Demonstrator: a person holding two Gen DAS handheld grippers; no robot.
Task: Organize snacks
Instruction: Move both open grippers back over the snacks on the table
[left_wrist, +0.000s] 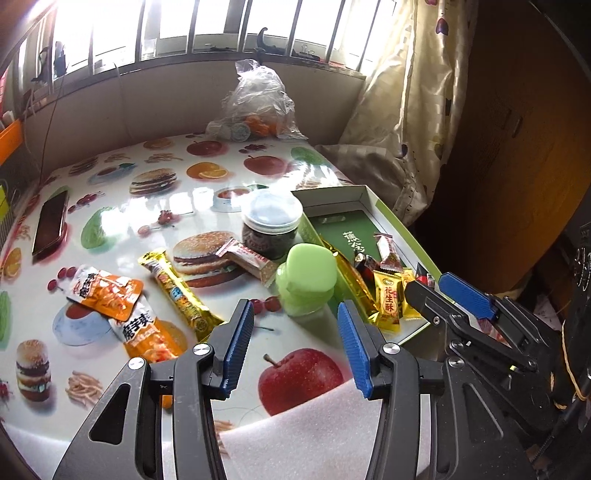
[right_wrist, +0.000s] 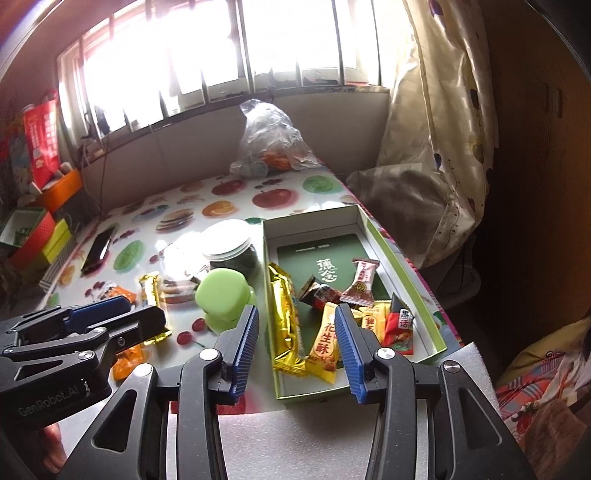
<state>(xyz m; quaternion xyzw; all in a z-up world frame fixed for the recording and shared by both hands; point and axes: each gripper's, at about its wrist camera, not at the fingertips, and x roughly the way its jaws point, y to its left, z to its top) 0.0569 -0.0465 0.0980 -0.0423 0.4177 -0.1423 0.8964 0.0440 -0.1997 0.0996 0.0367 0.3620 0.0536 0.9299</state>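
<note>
A green-rimmed box (right_wrist: 402, 273) at the table's right edge holds a gold bar (right_wrist: 286, 314), a yellow peanut-candy pack (right_wrist: 327, 347) and several small wrapped sweets. My right gripper (right_wrist: 297, 310) hovers open over the box's near left corner, nothing between its pads. Left of the box stand a pale green lidded tub (left_wrist: 306, 277) and a white-lidded jar (left_wrist: 271, 221). My left gripper (left_wrist: 295, 308) is open and empty just in front of the tub. On the cloth lie a gold stick (left_wrist: 181, 291), two orange packets (left_wrist: 107, 291) and a brown wrapped bar (left_wrist: 247, 258).
A phone (left_wrist: 50, 225) lies at the far left of the table. A clear plastic bag (left_wrist: 258, 107) sits at the back by the wall. White foam sheet (left_wrist: 314, 435) covers the near edge. A curtain (left_wrist: 402, 122) hangs right of the box.
</note>
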